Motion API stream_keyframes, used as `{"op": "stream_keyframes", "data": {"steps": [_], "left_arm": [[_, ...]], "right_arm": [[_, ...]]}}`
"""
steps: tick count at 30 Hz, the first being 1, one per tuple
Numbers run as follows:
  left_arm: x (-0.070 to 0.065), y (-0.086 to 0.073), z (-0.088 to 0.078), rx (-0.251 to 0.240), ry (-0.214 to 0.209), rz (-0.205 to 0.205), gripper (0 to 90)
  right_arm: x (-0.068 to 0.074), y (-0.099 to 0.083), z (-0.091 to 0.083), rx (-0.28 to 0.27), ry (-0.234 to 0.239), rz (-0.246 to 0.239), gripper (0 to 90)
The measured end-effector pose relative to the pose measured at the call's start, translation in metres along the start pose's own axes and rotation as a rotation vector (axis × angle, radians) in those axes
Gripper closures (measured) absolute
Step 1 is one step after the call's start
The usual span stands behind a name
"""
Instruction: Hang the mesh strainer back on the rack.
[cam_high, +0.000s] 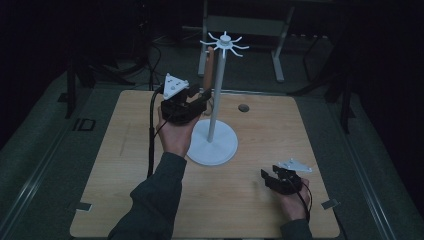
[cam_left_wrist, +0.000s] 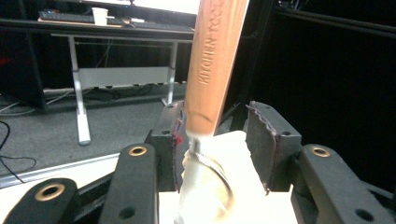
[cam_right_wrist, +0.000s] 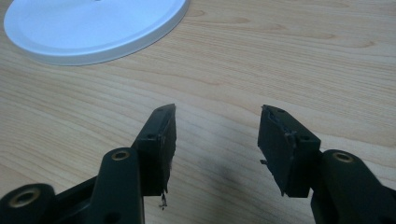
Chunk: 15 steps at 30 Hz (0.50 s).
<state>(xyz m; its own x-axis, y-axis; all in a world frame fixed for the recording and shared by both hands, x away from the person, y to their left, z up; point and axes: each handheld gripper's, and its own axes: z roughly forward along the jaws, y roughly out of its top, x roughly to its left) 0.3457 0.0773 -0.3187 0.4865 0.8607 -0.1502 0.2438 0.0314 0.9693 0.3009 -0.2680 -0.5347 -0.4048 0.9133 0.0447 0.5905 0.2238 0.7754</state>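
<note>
The left gripper (cam_left_wrist: 217, 140) is standing released around a wooden-handled utensil (cam_left_wrist: 215, 60) hanging from the white rack (cam_high: 215, 100); the right gripper (cam_right_wrist: 217, 140) is resting released, near right on the bench (cam_high: 260, 130).

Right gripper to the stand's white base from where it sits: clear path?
Probably yes. Right gripper rests open on the table, with bare wood between it and the base; the left gripper is up at the utensil.

The setting looks like a lab or test room, kept dim. A pale wooden surface (cam_high: 260, 130) stands on grey carpet, with dark cables (cam_high: 150, 55) trailing across the floor behind it. Farther back a white-legged desk (cam_left_wrist: 116, 74) carries a keyboard (cam_left_wrist: 65, 17) and a paper cup (cam_left_wrist: 99, 15), more office than home.
</note>
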Motion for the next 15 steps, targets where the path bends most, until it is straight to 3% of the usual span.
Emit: {"op": "stream_keyframes", "data": {"steps": [15], "left_arm": [[-0.0052,0.0007,-0.0042,-0.018,-0.015,0.021,59.8]], "right_arm": [[-0.0009,-0.0002,-0.0003,0.0,-0.002,-0.002,46.4]]}}
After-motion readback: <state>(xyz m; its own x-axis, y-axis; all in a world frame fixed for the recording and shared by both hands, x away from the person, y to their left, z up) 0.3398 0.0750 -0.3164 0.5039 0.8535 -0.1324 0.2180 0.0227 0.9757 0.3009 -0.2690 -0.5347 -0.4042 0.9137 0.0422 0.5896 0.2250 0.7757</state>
